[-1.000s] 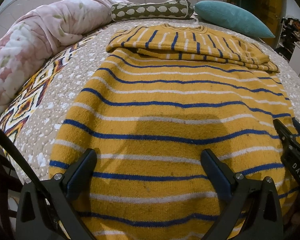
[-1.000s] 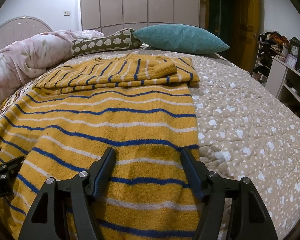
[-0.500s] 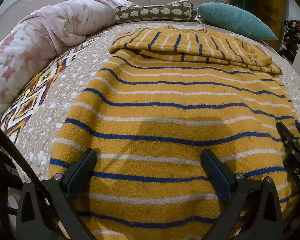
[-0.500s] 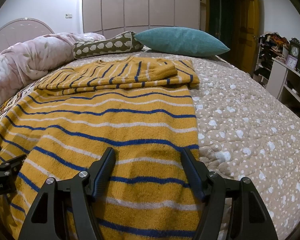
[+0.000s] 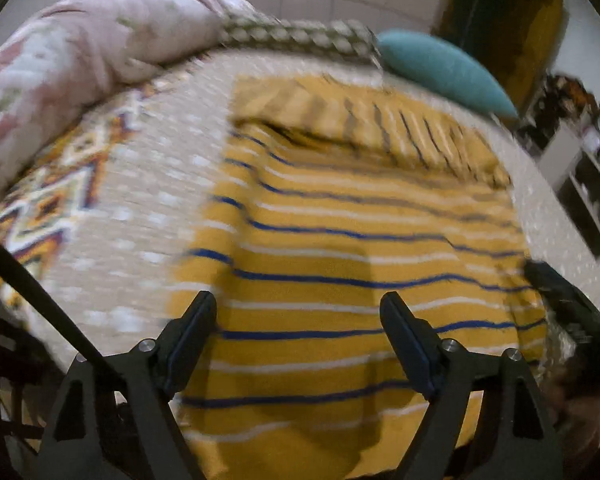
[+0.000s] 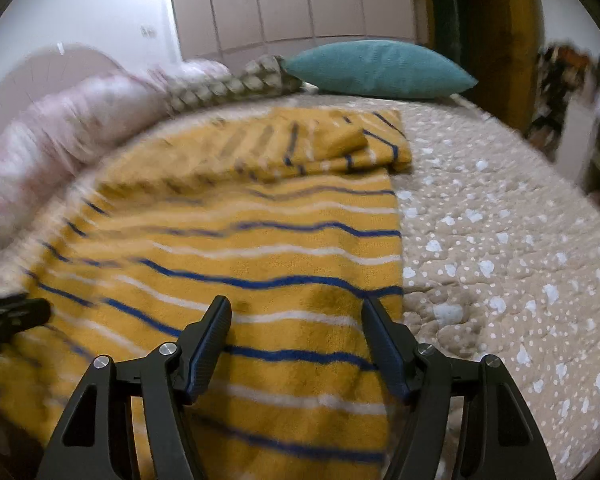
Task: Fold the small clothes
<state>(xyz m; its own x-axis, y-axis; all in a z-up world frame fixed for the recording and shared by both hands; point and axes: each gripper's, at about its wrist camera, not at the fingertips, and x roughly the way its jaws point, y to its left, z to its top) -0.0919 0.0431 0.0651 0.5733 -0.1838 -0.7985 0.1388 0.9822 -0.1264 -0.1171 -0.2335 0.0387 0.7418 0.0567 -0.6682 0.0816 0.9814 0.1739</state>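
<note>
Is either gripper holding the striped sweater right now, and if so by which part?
Nothing is held. The left gripper and right gripper both stand open above the near end of the yellow striped sweater, pads off the cloth.

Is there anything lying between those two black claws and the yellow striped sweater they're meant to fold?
Nothing visible. The sweater lies spread on the bedspread, directly under both the left gripper and the right gripper, with only air between. The pillows and the pink quilt sit beyond its far end, well out of the way.
</note>
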